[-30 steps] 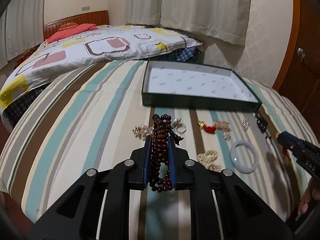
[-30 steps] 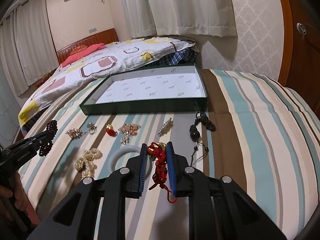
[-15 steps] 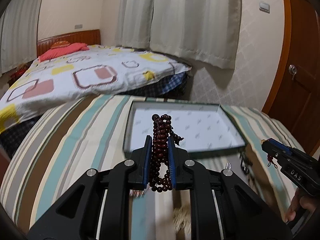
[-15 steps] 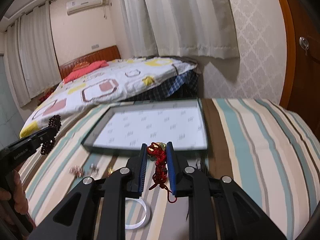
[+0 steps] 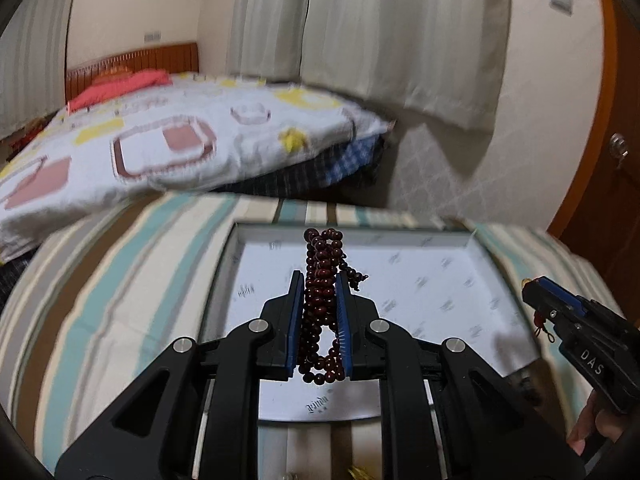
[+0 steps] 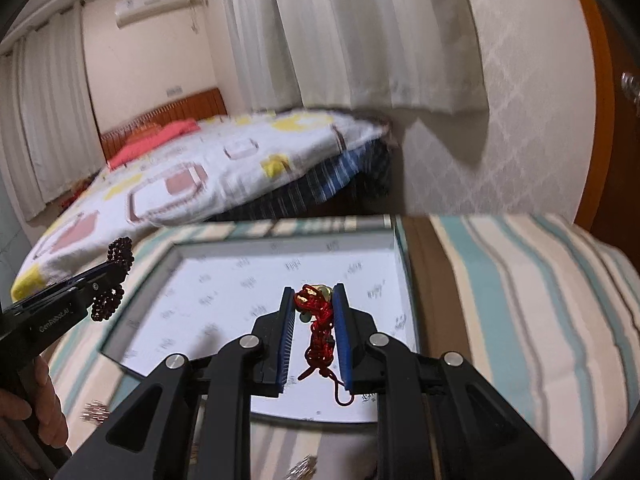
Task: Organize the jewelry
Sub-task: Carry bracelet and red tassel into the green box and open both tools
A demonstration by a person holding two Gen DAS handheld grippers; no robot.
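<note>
My left gripper (image 5: 319, 280) is shut on a dark red bead bracelet (image 5: 320, 304) that hangs bunched between its blue pads, held above the open box (image 5: 400, 280) with its white printed lining. A red knotted cord charm (image 6: 318, 328) with a gold piece on top sits between the pads of my right gripper (image 6: 313, 294), which is shut on it over the same box (image 6: 240, 288). Each gripper shows in the other's view: the right gripper (image 5: 536, 288) at the box's right side, the left gripper (image 6: 116, 268) with the beads (image 6: 116, 272) at its left.
The box lies on a striped bedspread (image 5: 120, 272). A few gold jewelry pieces (image 6: 94, 410) lie blurred on it near the bottom edge. Behind stand a second bed with a patterned quilt (image 5: 160, 144), curtains, and a wooden door (image 5: 612, 184) at right.
Both grippers have moved forward from above the loose jewelry to above the open box, each still carrying its piece. The jewelry on the bedspread has slipped out of view below.
</note>
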